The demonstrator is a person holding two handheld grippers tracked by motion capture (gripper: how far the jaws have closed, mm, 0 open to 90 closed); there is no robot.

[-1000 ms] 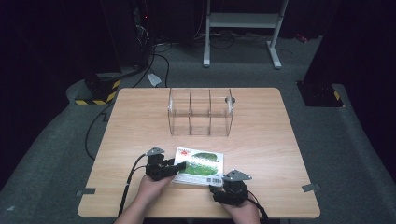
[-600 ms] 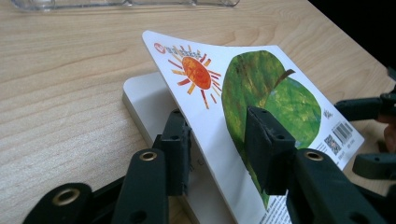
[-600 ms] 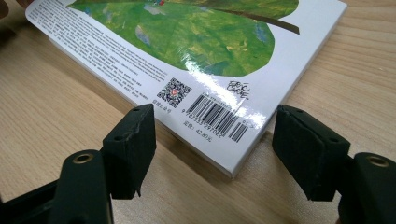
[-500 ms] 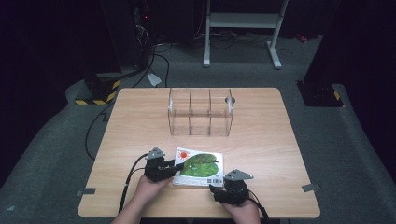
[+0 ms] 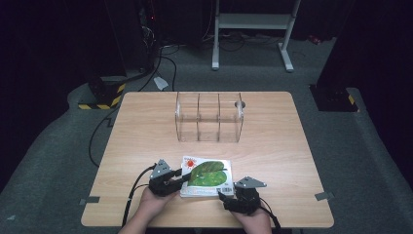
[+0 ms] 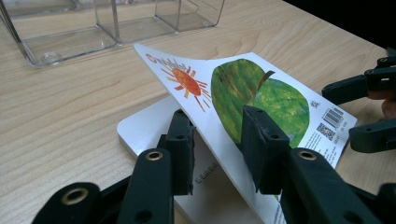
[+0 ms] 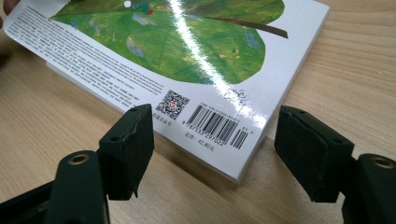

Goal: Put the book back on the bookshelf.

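Between the left claw (image 6: 217,154) jaws the book's back cover (image 6: 261,93) is pinched and now peeled higher off the white pages (image 6: 154,135) than half a second ago, the book (image 5: 206,176) lying on the tabletop (image 5: 272,141) short of the clear divider box (image 5: 208,117). The right claw (image 7: 212,158), spread and released, has drawn back a little, its jaws flanking the barcode corner (image 7: 219,123) without touching, hand low at the near edge.

We found the book (image 5: 207,176) on the table's (image 5: 272,146) near edge, before the organizer (image 5: 209,117), between the left gripper (image 5: 182,179) and right gripper (image 5: 225,197).
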